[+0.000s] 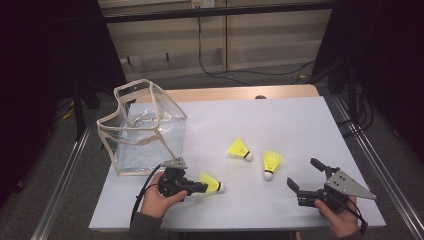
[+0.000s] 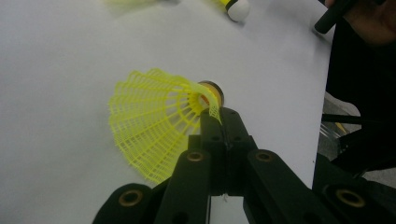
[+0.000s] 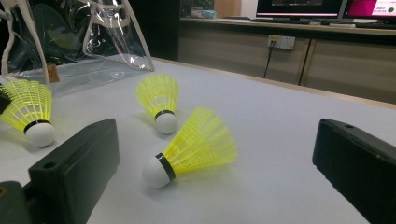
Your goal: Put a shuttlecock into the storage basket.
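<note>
Three yellow shuttlecocks with white corks lie on the white table (image 1: pixel 280 120). My left gripper (image 1: pixel 201 187) is shut on the skirt rim of the nearest shuttlecock (image 1: pixel 213 183), which rests low at the table's front. In the left gripper view the jaws (image 2: pixel 219 119) pinch the mesh skirt (image 2: pixel 149 123) close to the cork. The second shuttlecock (image 1: pixel 239 149) and the third shuttlecock (image 1: pixel 271 163) lie apart in the middle. My right gripper (image 1: pixel 302 173) stands open at the front right. The third shuttlecock (image 3: pixel 196 147) lies on its side just ahead of its wide jaws.
A clear plastic bag (image 1: pixel 142 127) with cream trim stands open on the table's left side, behind my left gripper. The table's front edge runs just under both hands. Metal rails flank the table. Cabinets and cables stand beyond the far edge.
</note>
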`<action>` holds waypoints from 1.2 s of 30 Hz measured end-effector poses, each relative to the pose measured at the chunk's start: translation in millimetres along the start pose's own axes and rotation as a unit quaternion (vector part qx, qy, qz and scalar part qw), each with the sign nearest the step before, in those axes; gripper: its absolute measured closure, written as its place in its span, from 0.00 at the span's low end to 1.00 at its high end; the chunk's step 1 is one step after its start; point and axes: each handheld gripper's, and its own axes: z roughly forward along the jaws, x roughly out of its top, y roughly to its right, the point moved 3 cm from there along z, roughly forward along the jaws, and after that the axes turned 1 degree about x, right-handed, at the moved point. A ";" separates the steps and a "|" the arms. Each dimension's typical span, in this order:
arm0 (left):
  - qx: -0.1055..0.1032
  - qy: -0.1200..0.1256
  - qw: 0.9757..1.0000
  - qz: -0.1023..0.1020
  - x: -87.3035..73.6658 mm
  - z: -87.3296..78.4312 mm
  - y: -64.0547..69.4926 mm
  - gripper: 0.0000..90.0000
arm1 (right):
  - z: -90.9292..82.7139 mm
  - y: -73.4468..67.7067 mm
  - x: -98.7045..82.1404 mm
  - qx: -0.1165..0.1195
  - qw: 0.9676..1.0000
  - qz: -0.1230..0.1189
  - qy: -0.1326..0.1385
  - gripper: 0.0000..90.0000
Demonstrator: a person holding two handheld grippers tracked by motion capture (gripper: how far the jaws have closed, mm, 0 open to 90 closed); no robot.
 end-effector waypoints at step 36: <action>0.021 0.018 1.000 -0.012 28.2 -38.0 16.8 1.00 | 5.3 -5.4 -0.1 0.014 1.000 -0.005 -0.004 0.01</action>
